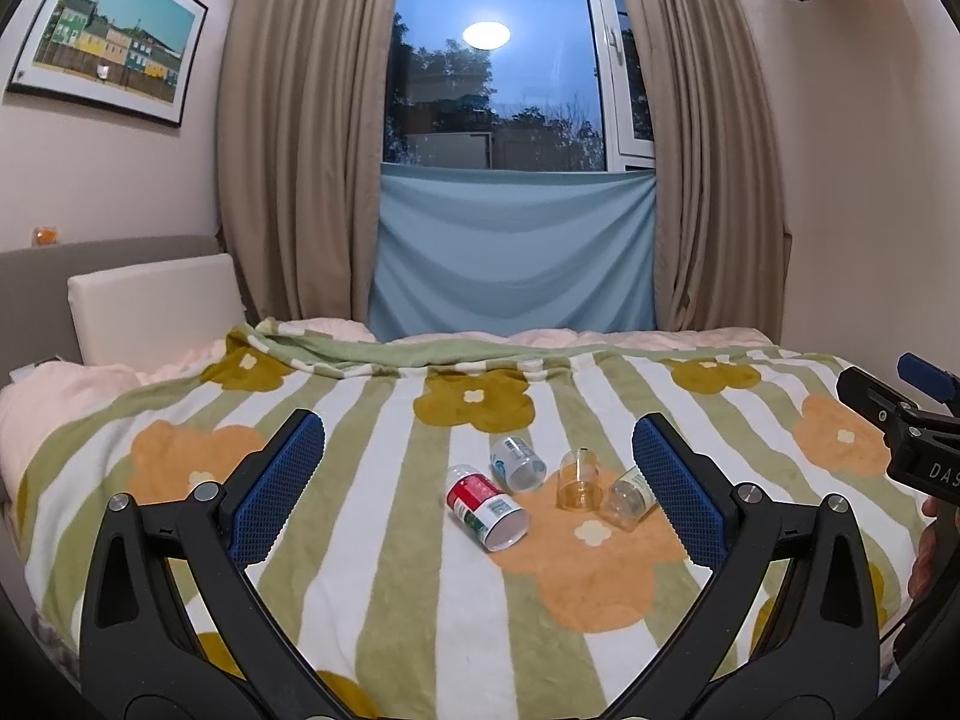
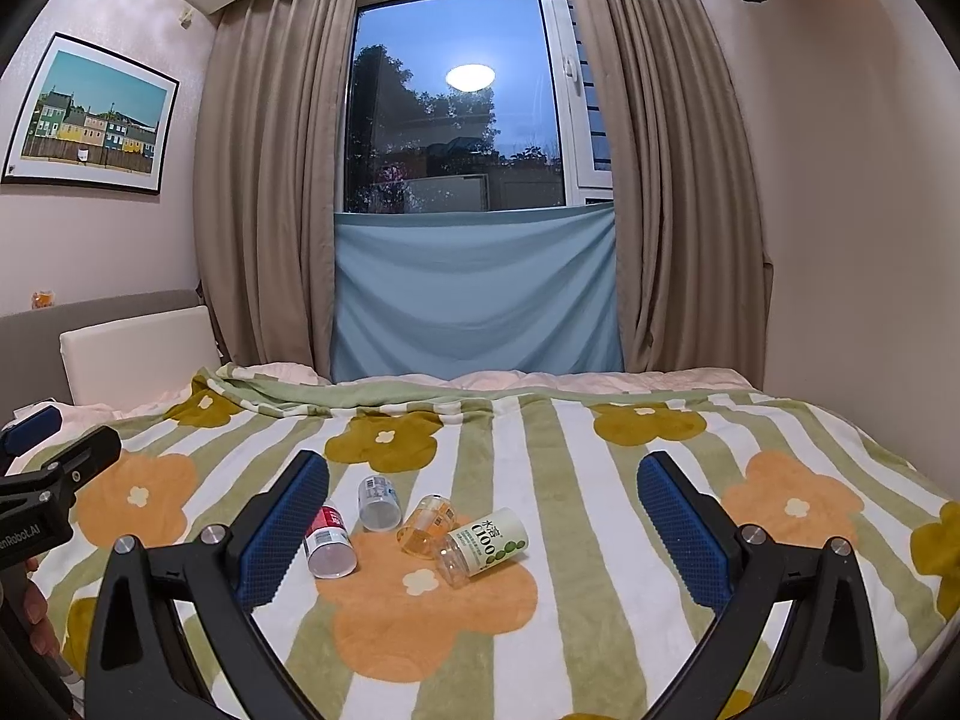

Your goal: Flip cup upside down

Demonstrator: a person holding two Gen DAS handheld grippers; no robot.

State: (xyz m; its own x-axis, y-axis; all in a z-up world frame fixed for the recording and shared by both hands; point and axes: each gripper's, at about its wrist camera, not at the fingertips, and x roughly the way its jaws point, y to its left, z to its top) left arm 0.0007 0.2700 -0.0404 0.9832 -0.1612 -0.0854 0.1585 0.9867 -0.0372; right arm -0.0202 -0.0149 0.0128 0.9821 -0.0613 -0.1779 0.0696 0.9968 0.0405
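Several small plastic cups lie on a flowered blanket (image 1: 420, 600). A red-labelled cup (image 1: 486, 507) (image 2: 329, 543) lies on its side with its mouth toward me. A blue-labelled cup (image 1: 517, 463) (image 2: 379, 501) lies behind it. An amber clear cup (image 1: 579, 480) (image 2: 427, 527) stands beside a green-labelled "C100" cup (image 1: 627, 498) (image 2: 483, 546) lying on its side. My left gripper (image 1: 480, 480) is open and empty, above the near side of the cups. My right gripper (image 2: 483, 516) is open and empty, also short of them.
The bed fills the lower half of both views, with a white cushion (image 1: 156, 312) and grey headboard at the left. Beige curtains (image 1: 288, 150), a window and a blue cloth (image 1: 516, 252) stand behind. The other gripper shows at each view's edge (image 1: 906, 426) (image 2: 42, 480).
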